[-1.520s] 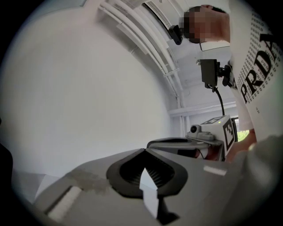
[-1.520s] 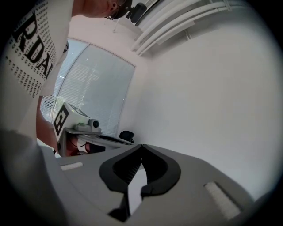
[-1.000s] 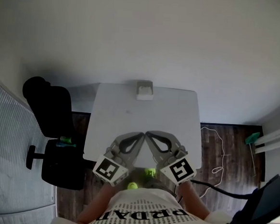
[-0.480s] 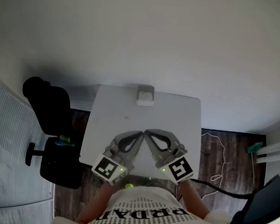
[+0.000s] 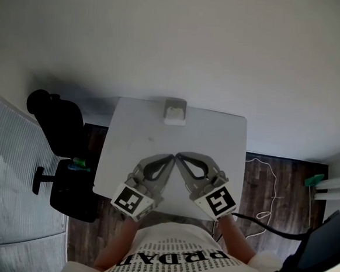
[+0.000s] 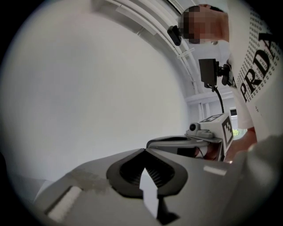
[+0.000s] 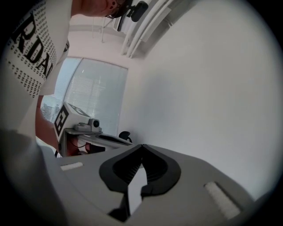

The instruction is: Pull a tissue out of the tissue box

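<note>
Left tongs (image 5: 169,158), right tongs (image 5: 180,157): both pressed together, empty. Tissue box (image 5: 175,112) well ahead of tips. Approach step pending: you reach forward, spread one pair.

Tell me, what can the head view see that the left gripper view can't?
Only the head view shows the tissue box at the far edge of the table, and the black chair. Only the left gripper view shows the jaws of the left tool up close, shut with nothing between them. Both views show the right tool.
</note>
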The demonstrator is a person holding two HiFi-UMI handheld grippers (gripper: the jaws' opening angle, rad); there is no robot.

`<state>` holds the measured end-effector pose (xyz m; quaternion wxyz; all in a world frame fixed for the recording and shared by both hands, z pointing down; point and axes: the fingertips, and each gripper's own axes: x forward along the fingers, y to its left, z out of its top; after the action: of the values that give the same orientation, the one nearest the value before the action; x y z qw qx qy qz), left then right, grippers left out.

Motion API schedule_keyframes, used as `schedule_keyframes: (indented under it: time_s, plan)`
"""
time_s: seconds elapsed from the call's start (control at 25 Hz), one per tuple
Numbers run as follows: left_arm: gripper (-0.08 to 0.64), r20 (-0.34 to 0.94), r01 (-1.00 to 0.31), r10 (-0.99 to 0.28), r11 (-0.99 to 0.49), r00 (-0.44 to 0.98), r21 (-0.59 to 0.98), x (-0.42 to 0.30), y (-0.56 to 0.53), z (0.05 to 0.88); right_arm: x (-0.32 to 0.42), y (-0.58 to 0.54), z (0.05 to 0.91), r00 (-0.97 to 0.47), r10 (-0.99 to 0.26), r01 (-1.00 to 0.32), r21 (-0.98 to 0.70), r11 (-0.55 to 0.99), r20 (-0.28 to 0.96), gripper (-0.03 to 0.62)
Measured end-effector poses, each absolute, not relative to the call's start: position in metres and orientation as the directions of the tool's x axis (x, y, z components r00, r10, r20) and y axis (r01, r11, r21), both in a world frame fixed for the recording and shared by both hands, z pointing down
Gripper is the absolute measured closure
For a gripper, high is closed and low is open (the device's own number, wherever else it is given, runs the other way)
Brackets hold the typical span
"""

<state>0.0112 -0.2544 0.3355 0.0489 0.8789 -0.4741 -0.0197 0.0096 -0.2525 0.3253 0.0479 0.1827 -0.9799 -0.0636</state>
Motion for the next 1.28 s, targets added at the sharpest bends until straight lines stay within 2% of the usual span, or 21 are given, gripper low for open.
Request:
schedule_keyframes:
  time_s: [0.32,0.56,0.96,1.28]
  plan:
    - [0.569,0.013,-0.849,-0.853,-0.518,0.522,0.108,0.007,-0.26,0.339,0.005,-0.258,0.328,-0.932,-0.359,-0.351,0.115,0.929,0.049,0.584]
    - [0.568,0.006,-0.844,-0.852,-0.517,0.523,0.144,-0.004,-0.268,0.345,-0.005,-0.267,0.335,-0.924,-0.371,-0.358,0.13,0.924,0.095,0.584]
    - [0.568,0.018,-0.789,-0.799,-0.591,0.602,0.165,-0.034,-0.303,0.354,-0.035,-0.3,0.346,-0.883,-0.437,-0.417,0.138,0.898,0.174,0.584]
    - [0.568,0.058,-0.777,-0.784,-0.597,0.618,0.2,-0.048,-0.325,0.378,-0.05,-0.331,0.373,-0.87,-0.429,-0.407,0.136,0.903,0.244,0.58]
